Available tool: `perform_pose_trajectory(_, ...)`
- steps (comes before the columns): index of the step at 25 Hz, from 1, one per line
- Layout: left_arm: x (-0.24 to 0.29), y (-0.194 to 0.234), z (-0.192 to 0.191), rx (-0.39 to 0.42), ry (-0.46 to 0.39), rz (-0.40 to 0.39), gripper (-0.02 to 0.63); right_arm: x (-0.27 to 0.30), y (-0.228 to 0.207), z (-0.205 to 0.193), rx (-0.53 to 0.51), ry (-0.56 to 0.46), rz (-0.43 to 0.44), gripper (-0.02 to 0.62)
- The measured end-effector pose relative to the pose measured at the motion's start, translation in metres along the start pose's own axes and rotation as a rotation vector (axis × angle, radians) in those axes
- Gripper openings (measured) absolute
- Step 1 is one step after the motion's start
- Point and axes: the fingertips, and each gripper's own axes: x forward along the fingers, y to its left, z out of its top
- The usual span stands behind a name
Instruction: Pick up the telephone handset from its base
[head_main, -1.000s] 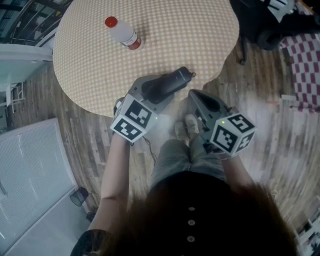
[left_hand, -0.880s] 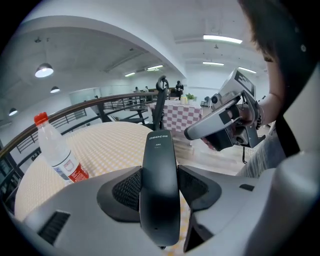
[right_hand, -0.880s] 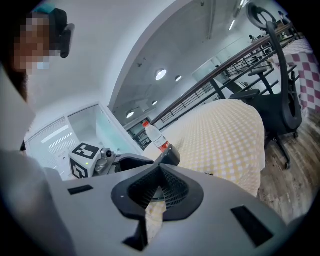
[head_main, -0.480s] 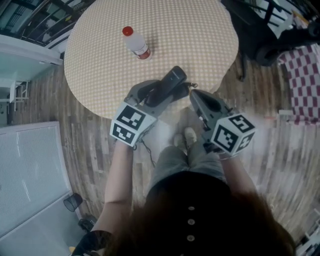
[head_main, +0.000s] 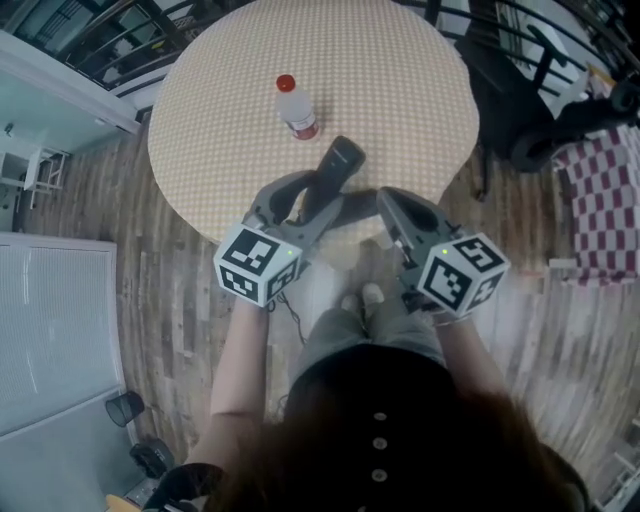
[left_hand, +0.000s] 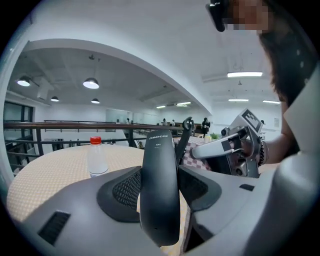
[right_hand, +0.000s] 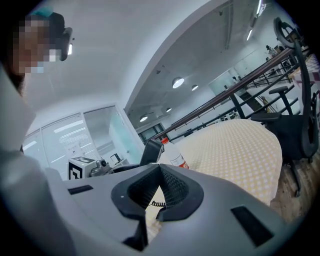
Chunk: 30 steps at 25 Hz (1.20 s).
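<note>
A black telephone handset (head_main: 333, 170) stands nearly upright between the jaws of my left gripper (head_main: 312, 196), which is shut on it above the near edge of the round table (head_main: 400, 90). In the left gripper view the handset (left_hand: 159, 170) fills the gap between both dark pads of the left gripper (left_hand: 160, 187). My right gripper (head_main: 388, 204) hovers beside it on the right, pads meeting at their tips with nothing held. In the right gripper view, the handset's top (right_hand: 150, 150) shows beyond the right gripper (right_hand: 159, 174), and a coiled cord (right_hand: 158, 204) hangs below. The phone's base is not in sight.
A clear plastic bottle (head_main: 297, 108) with a red cap stands on the checked tablecloth beyond the handset. Black office chairs (head_main: 545, 90) stand at the right of the table, near a red checked cloth (head_main: 600, 190). Railings run behind the table (right_hand: 235, 145).
Both grippers have risen. The handset in the left gripper has come up with it and swung from lying slanted to nearly upright. The right gripper stays shut and empty.
</note>
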Motion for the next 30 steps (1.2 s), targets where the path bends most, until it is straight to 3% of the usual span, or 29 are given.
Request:
perform_pose_trajectory(15,-0.053,0.003,0.043,-0.098,-0.3,0.105,0.233,-0.001,0.032,0.024,-0.066,-0.021,0.123,0.009)
perform_pose_trajectory(30,-0.094,0.005,0.028,-0.183,-0.366,0.163,0.233,-0.006,0.058,0.022,-0.075,-0.03,0.214,0.009)
